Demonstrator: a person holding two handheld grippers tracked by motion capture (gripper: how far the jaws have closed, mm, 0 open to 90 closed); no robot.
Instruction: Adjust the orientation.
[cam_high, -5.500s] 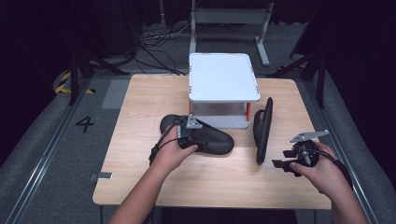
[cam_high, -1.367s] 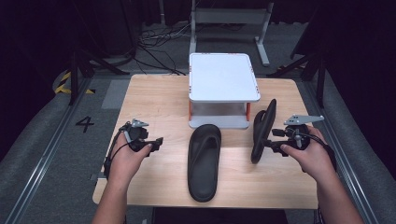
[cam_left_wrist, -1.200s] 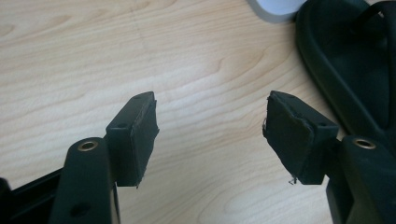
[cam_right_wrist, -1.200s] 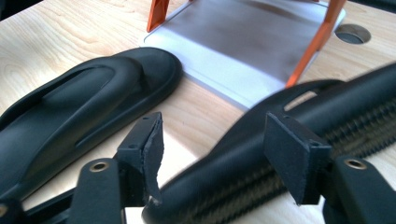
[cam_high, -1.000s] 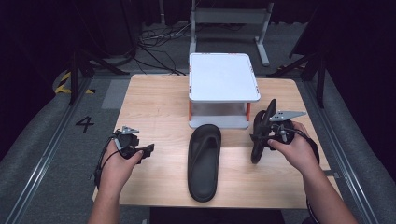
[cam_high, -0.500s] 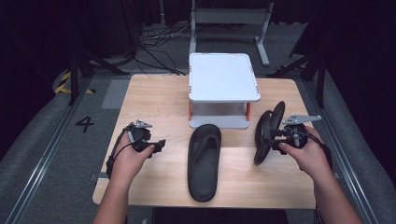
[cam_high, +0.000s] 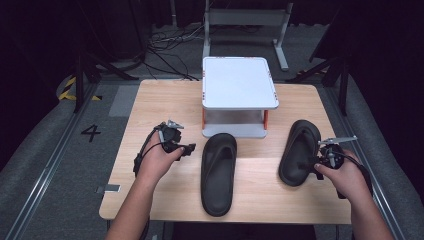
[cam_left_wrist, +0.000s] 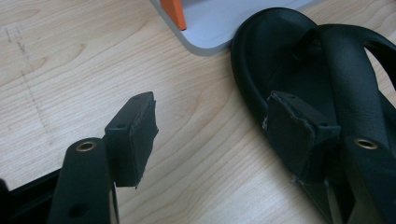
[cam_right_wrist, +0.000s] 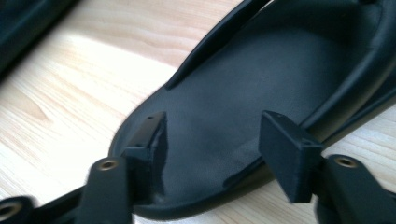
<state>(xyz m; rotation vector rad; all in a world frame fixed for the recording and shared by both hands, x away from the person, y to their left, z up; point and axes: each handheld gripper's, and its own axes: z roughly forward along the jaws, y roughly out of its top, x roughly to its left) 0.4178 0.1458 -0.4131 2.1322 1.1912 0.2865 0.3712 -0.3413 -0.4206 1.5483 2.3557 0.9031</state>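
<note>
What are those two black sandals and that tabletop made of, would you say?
Both sandals, the middle one and the right one, look like matte moulded rubber or foam: dull black, finely textured footbed, no stitching. The table looks like pale wood or a wood-look laminate, with visible grain lines.

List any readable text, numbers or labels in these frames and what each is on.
"4": painted in black on the grey floor mat left of the table.
No lettering or brand can be made out on either black sandal, the white stand or either gripper.
</note>
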